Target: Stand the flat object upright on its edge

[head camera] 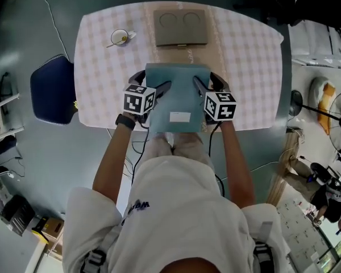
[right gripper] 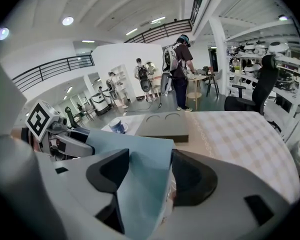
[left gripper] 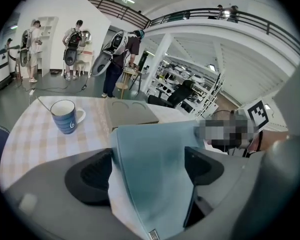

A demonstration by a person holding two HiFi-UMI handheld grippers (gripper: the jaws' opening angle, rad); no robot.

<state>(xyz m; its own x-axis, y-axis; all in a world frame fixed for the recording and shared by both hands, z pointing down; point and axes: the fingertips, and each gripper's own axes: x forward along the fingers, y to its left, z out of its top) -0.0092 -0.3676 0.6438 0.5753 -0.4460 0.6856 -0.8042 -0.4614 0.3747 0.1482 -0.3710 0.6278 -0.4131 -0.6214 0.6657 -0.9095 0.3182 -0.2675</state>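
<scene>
A flat teal book with a white label hangs tilted over the near edge of the checked table, between both grippers. My left gripper clamps its left side. In the left gripper view the teal book fills the wide gap between the pads, its white page edge against the left one. My right gripper holds the opposite side. In the right gripper view the teal book sits wedged between both dark pads.
A grey tray with two round recesses lies at the table's far side, just beyond the book. A blue-and-white mug stands to its left. A dark blue chair is left of the table. People stand in the hall behind.
</scene>
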